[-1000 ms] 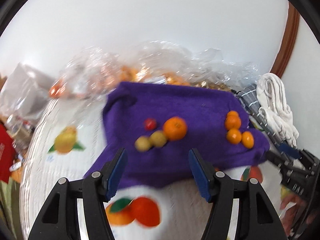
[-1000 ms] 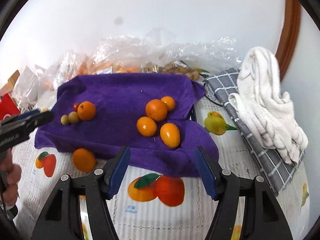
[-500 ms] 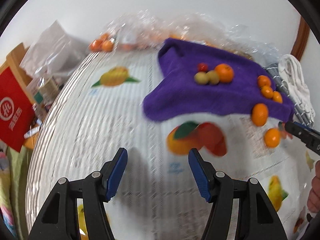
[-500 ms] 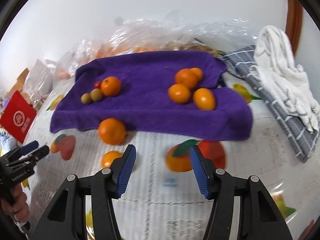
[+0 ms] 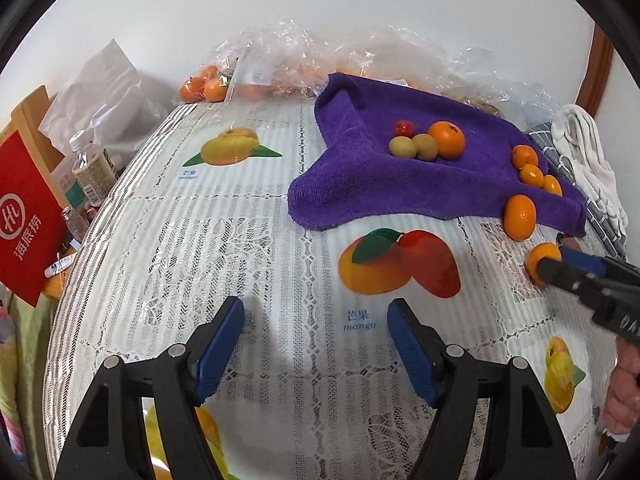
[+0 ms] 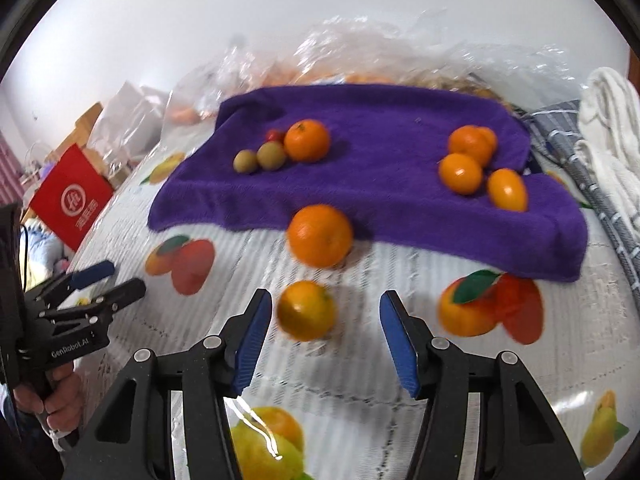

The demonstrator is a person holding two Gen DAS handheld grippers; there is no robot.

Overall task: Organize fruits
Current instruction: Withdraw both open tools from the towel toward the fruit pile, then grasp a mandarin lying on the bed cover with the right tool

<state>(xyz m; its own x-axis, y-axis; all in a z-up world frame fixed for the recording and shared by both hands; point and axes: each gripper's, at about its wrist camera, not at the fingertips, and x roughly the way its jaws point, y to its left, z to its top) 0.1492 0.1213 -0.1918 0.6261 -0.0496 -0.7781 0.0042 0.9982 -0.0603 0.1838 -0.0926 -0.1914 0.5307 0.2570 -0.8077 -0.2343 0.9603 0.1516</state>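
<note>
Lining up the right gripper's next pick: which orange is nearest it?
The orange on the bare tablecloth, just ahead of the open right gripper. A second one lies farther off at the purple towel's edge.

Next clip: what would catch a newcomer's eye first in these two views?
The bright purple fleece towel spread at the back of the table, with small orange citrus fruits in a cluster on its right part. Nearer the camera, two loose oranges lie off it on the white lace tablecloth: one at the towel's edge, one just ahead of the open right gripper.
</note>
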